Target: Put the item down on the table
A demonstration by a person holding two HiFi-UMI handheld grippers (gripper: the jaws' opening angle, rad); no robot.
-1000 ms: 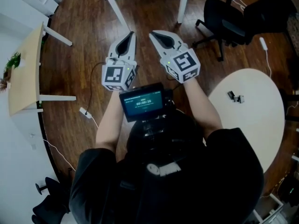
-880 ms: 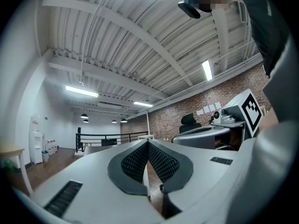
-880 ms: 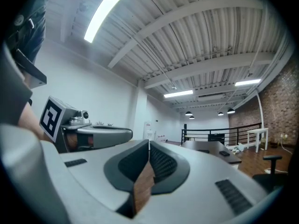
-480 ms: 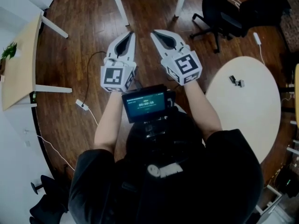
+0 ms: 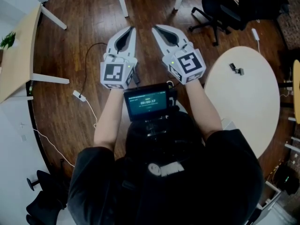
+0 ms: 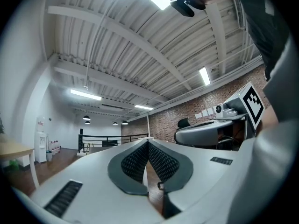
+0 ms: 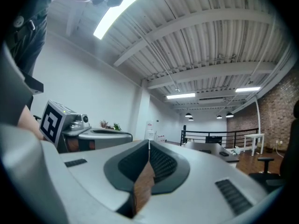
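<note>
Seen from above, a person stands on a dark wooden floor (image 5: 89, 36) holding a pair of tongs in each hand, both pointing forward and level, side by side in front of the chest. The left tongs (image 5: 131, 29) are closed tip to tip, and their own view shows the ribbed dark pads meeting with nothing between them (image 6: 147, 143). The right tongs (image 5: 155, 28) are closed the same way, with only a sliver of brown floor showing below the joined tips (image 7: 149, 143). Neither pair carries anything. A small screen (image 5: 146, 102) sits on the person's chest just behind the tongs. The only candidate for the task's thing is a small dark object (image 5: 236, 69) lying on the far part of a round pale tabletop (image 5: 243, 116), to the person's right. It is too small to identify or to give a long axis. It lies off to the right of both tongs, well apart from them, and the right hand is the nearer one. Both tongs are over bare floor, not over the tabletop. Judging by the empty tongs, the item may already be set down. A black office chair (image 5: 218, 6) stands beyond the tabletop.
</note>
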